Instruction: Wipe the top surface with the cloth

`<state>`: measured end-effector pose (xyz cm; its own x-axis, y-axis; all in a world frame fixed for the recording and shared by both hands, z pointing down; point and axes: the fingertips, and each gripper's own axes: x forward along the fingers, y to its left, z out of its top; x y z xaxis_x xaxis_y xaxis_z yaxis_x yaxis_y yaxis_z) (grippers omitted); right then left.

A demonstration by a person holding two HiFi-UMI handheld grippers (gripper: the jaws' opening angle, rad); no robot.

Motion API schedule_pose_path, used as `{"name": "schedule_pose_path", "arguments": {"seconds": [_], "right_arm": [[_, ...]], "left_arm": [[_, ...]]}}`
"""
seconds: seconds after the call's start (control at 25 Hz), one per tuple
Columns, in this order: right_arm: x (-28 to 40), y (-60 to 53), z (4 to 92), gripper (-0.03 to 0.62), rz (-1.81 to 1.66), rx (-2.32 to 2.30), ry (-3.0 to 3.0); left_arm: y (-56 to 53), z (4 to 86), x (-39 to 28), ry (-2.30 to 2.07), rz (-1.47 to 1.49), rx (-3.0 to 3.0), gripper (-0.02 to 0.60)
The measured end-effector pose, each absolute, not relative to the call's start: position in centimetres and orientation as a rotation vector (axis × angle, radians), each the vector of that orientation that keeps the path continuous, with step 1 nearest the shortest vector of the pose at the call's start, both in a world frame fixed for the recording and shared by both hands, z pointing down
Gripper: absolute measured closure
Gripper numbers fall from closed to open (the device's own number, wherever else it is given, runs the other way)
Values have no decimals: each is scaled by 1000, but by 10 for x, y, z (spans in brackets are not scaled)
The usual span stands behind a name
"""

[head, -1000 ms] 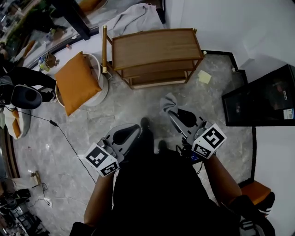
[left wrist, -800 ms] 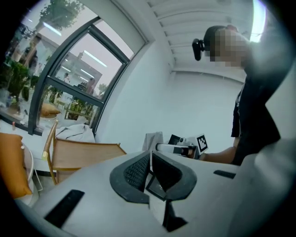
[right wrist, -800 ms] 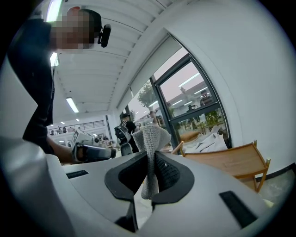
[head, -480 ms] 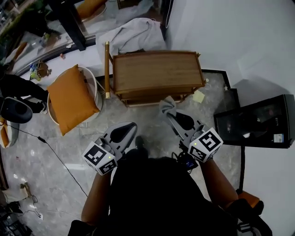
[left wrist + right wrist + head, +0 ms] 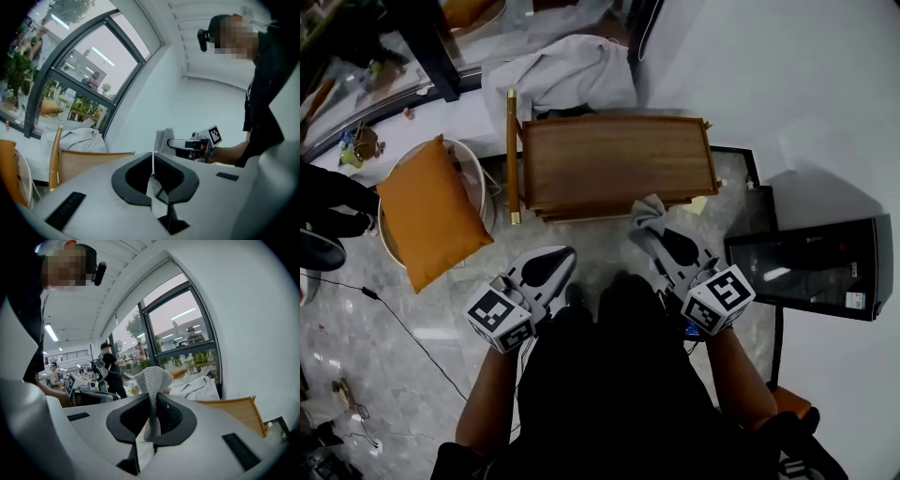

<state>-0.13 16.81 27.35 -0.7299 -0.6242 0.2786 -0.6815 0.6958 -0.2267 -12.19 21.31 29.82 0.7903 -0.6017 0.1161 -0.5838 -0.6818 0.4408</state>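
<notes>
Before wooden shelf [image 5: 614, 159], right gripper [image 5: 651, 228] clamping grey cloth [image 5: 646, 211], left gripper [image 5: 557, 256] closed

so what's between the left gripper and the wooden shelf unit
Only bare grey floor. In the head view, nothing lies between the left gripper and the front edge of the wooden shelf unit.

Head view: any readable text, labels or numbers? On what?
No legible text in any view.
Sticker on the black cabinet: too small to read.
Marker cubes: black-and-white square patterns only, no letters or numbers.
</notes>
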Motion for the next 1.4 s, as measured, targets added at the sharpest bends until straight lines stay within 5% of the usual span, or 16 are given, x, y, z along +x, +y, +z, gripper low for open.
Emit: {"name": "schedule_pose_path", "arguments": {"seconds": [1.4], "right_arm": [[-79,-101,348,551,825,469,-2781]], "left_arm": [[-12,306,-157,-1270,155,2202,560]]}}
